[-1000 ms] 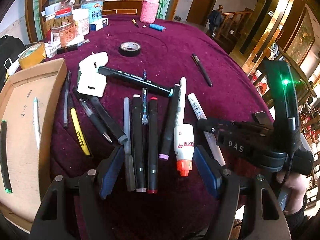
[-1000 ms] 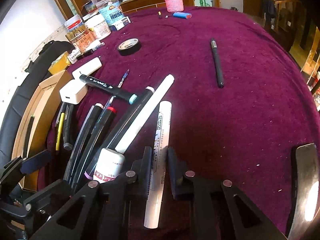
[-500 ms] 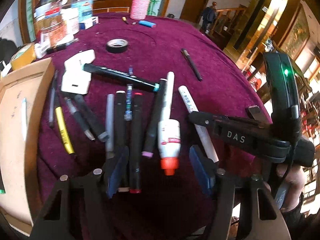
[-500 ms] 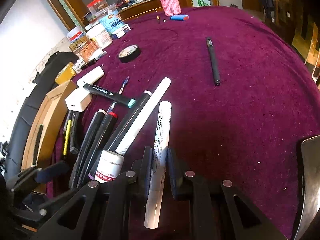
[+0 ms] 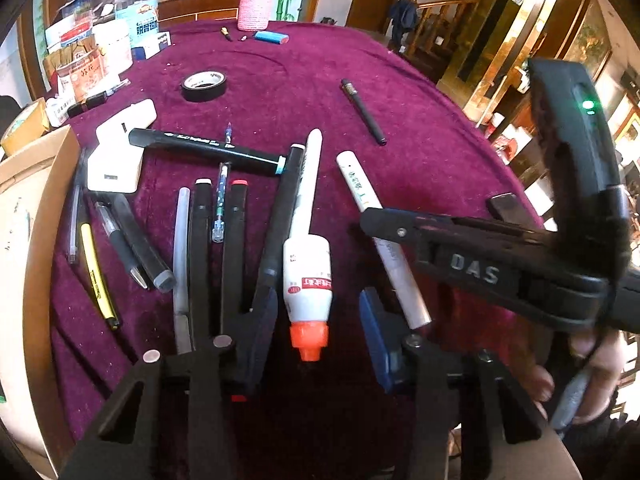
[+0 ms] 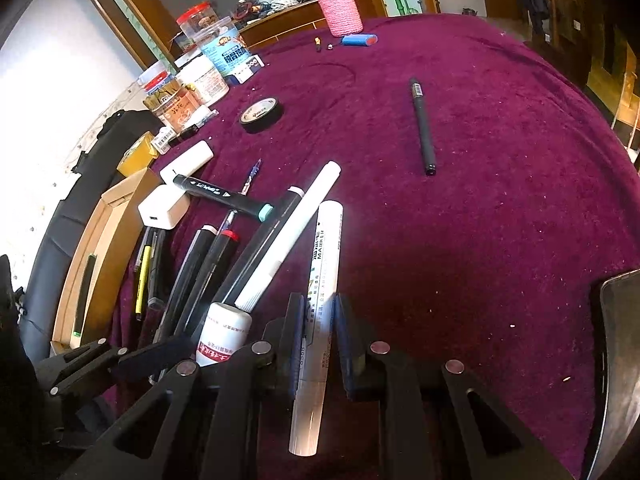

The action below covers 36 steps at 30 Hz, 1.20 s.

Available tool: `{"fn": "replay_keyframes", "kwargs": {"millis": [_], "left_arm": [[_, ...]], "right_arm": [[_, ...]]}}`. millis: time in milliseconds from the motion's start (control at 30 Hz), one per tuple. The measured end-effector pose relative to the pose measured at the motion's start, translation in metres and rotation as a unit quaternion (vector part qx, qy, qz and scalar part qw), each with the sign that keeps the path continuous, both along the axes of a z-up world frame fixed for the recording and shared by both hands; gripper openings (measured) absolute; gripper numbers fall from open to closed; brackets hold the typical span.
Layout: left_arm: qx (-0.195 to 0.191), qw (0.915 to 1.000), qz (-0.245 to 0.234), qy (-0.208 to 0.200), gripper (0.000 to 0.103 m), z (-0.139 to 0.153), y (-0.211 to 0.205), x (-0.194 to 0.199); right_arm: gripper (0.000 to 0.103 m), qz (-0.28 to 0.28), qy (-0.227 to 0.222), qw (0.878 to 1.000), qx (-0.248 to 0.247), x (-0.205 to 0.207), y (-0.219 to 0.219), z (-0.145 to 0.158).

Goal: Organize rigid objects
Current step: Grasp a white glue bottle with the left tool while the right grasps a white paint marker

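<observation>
Pens and markers lie in a loose row on a purple cloth (image 5: 420, 152). The left gripper (image 5: 318, 332) hangs low over the near end of the row. Its jaws have just been closing and now stand at a middling width on either side of a white bottle (image 5: 307, 276) with an orange cap; neither pad touches it. The bottle lies flat, cap toward the camera, with a long white pen (image 5: 310, 168) running away from its far end. The right gripper (image 6: 318, 340) is closed tight on a white marker (image 6: 320, 300), whose printed barrel sticks out past the pads at both ends. A person's hand (image 5: 588, 364) holds that gripper from the right. Left of the bottle lie several black markers (image 5: 200, 248), one of them crosswise (image 5: 204, 146) with a teal tip. A cardboard box (image 5: 36, 184) sits at the cloth's left edge. Farther off, a lone black pen (image 6: 423, 124) and a tape roll (image 6: 261, 112) lie well apart.
</observation>
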State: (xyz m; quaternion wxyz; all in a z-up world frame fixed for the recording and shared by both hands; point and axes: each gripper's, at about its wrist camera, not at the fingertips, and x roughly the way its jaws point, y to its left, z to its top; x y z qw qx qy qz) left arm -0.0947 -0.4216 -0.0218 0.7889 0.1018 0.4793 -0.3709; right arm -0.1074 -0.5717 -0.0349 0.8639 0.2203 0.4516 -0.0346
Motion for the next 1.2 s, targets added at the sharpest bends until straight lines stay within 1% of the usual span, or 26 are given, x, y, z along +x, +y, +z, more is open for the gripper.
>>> {"fn": "replay_keyframes", "kwargs": {"millis": [67, 133, 200, 233, 400, 467, 567, 633, 700, 767, 833, 933, 1033, 1133, 1200], "left_arm": [[0.008, 0.9999, -0.004, 0.009, 0.042, -0.004, -0.003, 0.001], [0.02, 0.9996, -0.009, 0.016, 0.039, -0.011, -0.009, 0.002], [0.025, 0.9995, -0.006, 0.017, 0.029, -0.017, -0.013, 0.005], [0.023, 0.9996, -0.003, 0.013, 0.026, -0.017, -0.013, 0.006], [0.015, 0.9998, -0.003, 0.011, 0.026, -0.018, -0.009, 0.005], [0.003, 0.9998, 0.004, 0.019, 0.026, -0.018, -0.002, 0.005], [-0.023, 0.9987, 0.014, 0.044, 0.026, -0.015, 0.01, 0.008], [-0.04, 0.9977, 0.022, 0.05, 0.026, -0.009, 0.019, 0.01], [-0.064, 0.9956, 0.033, 0.06, 0.026, 0.001, 0.032, 0.012], [-0.085, 0.9935, 0.044, 0.062, 0.026, 0.013, 0.046, 0.015], [-0.097, 0.9919, 0.062, 0.053, 0.026, 0.027, 0.062, 0.02], [-0.128, 0.9863, 0.094, 0.043, 0.026, 0.05, 0.095, 0.028], [-0.129, 0.9816, 0.139, 0.018, 0.026, 0.067, 0.13, 0.039], [-0.128, 0.9773, 0.168, 0.008, 0.026, 0.071, 0.157, 0.048], [-0.132, 0.9737, 0.185, 0.007, 0.026, 0.07, 0.174, 0.052]], "right_arm": [[0.016, 0.0, 0.0, 1.0, -0.001, 0.0, 0.001, 0.0], [0.016, -0.001, 0.002, 1.0, 0.001, 0.0, 0.001, 0.0], [0.016, -0.001, 0.001, 1.0, 0.002, 0.0, 0.001, 0.001], [0.016, 0.001, 0.002, 1.0, 0.0, 0.0, 0.002, 0.001], [0.016, 0.004, 0.011, 1.0, -0.003, 0.001, 0.004, -0.005], [0.016, 0.005, 0.009, 1.0, -0.005, 0.001, 0.004, -0.007], [0.016, 0.003, 0.005, 1.0, -0.002, 0.0, 0.005, -0.006], [0.015, 0.004, -0.01, 1.0, 0.006, -0.005, 0.006, 0.0], [0.015, 0.006, -0.024, 1.0, 0.003, -0.007, 0.011, 0.011], [0.015, 0.016, -0.041, 0.999, 0.013, -0.008, 0.018, 0.022], [0.015, 0.028, -0.057, 0.998, 0.013, -0.008, 0.028, 0.034], [0.015, 0.055, -0.08, 0.995, 0.024, -0.001, 0.049, 0.053], [0.015, 0.084, -0.097, 0.991, 0.027, 0.01, 0.074, 0.069], [0.015, 0.091, -0.087, 0.992, 0.013, 0.025, 0.096, 0.074], [0.015, 0.103, -0.082, 0.991, 0.023, 0.035, 0.105, 0.072]]}}
